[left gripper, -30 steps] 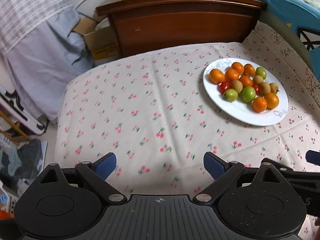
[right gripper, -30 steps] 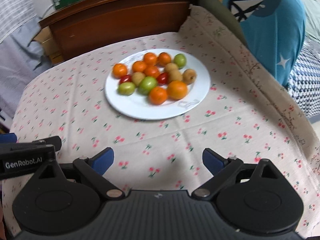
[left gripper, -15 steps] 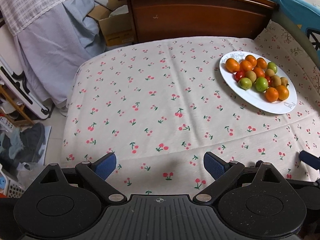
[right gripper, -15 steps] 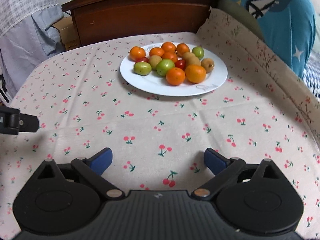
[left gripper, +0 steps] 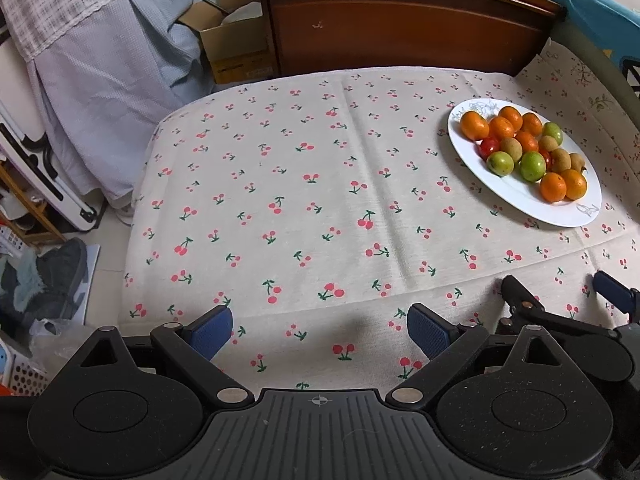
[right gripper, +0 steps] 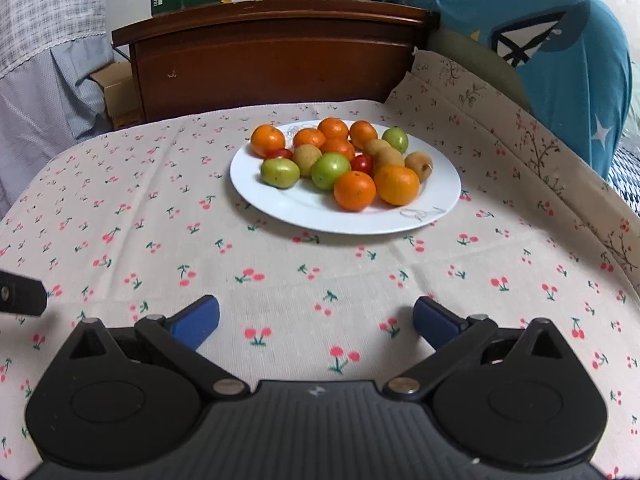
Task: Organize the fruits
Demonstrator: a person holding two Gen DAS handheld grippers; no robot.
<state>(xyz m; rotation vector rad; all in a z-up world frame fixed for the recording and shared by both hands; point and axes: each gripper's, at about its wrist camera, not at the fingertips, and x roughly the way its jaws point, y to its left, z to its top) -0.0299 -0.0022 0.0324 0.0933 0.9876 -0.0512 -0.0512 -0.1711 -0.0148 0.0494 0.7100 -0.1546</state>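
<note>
Both grippers: black ribbed bodies; round black discs; silver pivot pins; blue-padded jaws.

The tablecloth (right gripper: 160,216) is cream with little red cherries on green stems. The plate (right gripper: 440,196) is white with a thin grey drawing at its 5 o'clock rim. On it sit orange tangerines (right gripper: 354,191), green fruits (right gripper: 280,173), tan-brown longans (right gripper: 418,165) and small red tomatoes (right gripper: 362,163). The headboard (right gripper: 272,72) is dark red-brown wood. The pillow (right gripper: 580,80) is teal with a white star.
</note>
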